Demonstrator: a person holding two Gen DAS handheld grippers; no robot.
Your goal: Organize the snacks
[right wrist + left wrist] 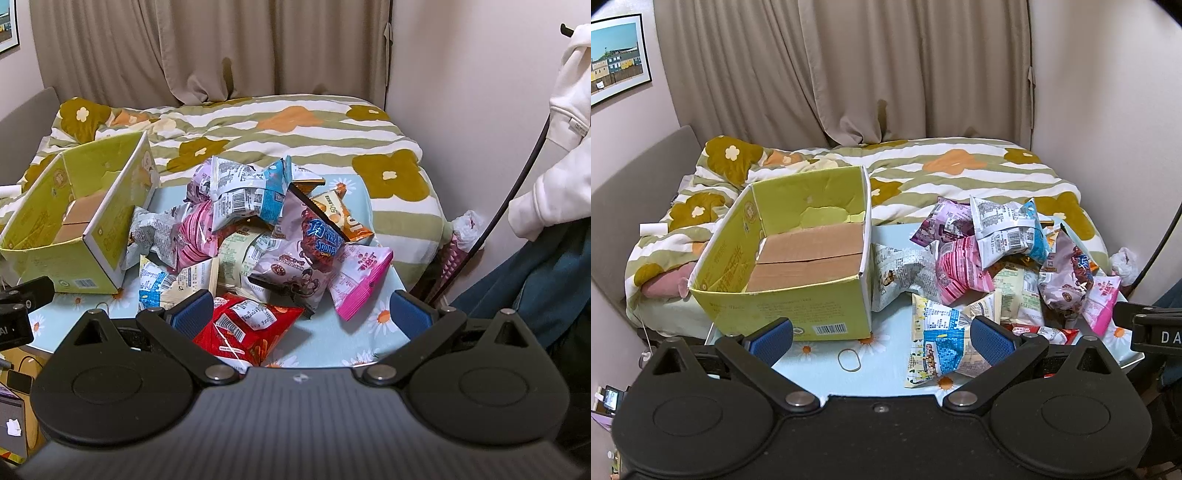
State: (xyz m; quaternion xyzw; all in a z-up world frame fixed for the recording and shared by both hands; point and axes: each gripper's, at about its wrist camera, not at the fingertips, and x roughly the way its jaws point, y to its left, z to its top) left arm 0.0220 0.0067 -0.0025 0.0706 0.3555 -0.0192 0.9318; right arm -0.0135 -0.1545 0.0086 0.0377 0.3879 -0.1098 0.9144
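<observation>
Left wrist view: the left claw (882,338) is spread wide and empty above the tabletop (882,373). The empty green cardboard box (790,254) stands left of the snack packet pile (1004,258); a rubber band (849,359) lies nearby. Right wrist view: the right claw (301,312) is spread wide, holding nothing, above a red snack packet (247,328) at the pile's near edge.

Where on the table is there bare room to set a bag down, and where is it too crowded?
Bare tablecloth lies along the near edge in front of the green box, holding only a rubber band. Another free patch sits at the near right corner, beside the pink packet and red packet. The box itself is empty. The snack pile crowds the middle and far side.
</observation>
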